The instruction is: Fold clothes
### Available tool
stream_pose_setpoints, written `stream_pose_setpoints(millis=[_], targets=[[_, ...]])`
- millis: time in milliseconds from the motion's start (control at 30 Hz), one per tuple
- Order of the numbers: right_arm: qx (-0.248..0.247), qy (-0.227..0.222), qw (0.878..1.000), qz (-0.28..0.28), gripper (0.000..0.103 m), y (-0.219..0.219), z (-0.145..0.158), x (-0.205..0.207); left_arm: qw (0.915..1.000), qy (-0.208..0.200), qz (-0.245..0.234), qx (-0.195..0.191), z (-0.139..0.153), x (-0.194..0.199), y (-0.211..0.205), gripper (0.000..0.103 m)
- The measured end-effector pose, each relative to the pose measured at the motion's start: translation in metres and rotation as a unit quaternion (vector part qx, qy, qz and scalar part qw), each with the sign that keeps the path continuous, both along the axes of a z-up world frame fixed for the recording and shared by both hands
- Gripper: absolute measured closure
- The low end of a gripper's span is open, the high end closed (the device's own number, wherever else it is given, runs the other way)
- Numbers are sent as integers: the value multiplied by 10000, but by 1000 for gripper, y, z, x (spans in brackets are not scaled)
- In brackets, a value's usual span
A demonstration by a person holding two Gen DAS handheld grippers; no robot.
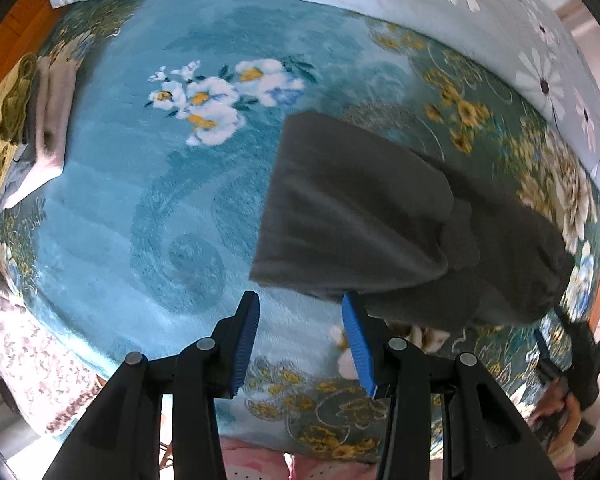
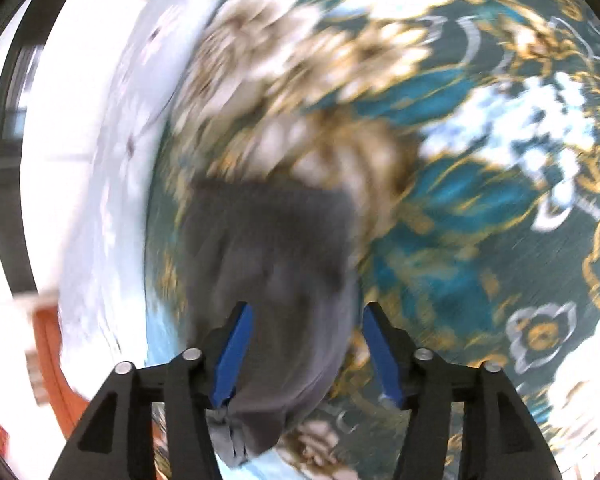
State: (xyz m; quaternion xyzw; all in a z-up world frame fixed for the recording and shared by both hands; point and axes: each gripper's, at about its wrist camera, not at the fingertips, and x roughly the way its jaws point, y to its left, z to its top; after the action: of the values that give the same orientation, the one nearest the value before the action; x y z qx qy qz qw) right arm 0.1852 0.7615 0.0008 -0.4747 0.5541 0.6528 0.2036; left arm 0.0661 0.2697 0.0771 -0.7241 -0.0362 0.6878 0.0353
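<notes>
A dark grey garment (image 1: 380, 216) lies partly folded on the teal floral blanket (image 1: 140, 184), right of centre in the left wrist view. My left gripper (image 1: 300, 312) is open and empty just off the garment's near edge; its right finger is next to the cloth. In the blurred right wrist view, the same grey garment (image 2: 276, 264) lies between and below the jaws of my right gripper (image 2: 306, 320), which is open. The right gripper also shows at the far right of the left wrist view (image 1: 572, 360).
A stack of folded clothes (image 1: 40, 120), olive, grey and pink, sits at the blanket's left edge. A pale blue daisy-print quilt (image 1: 500, 20) lies along the far side. A floral sheet (image 1: 40, 360) hangs at lower left.
</notes>
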Motion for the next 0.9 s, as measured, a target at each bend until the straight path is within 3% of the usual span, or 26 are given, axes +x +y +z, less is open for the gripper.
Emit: stream_pose_setpoints(millis=[133,400,433,467,533,700,900], targets=[[-147,18,9998,154,39,12,-19,-8,9999,-46,86,-138,2,5,6,59],[-491,-7,9988,-58,39,27,-53,-19,9993,-63,203,-307,9,7,13,59],[-540,36,9985,-93,41,27,-55,-21,9993,-69,220,-306,9,7,14,59],[-610,100,9980,-147,52,26,-56,-23,9990,-92,320,-282,10,7,16,59],[-716,168,9969,-270,56,24,-58,-26,9990,-118,348,-257,11,8,17,59],[-746,172,9957,-530,66,18,-46,-27,9996,-11,255,-126,20,10,21,59],[-34,637,9979,-89,69,-12,21,-46,9992,152,329,158,27,16,3,59]])
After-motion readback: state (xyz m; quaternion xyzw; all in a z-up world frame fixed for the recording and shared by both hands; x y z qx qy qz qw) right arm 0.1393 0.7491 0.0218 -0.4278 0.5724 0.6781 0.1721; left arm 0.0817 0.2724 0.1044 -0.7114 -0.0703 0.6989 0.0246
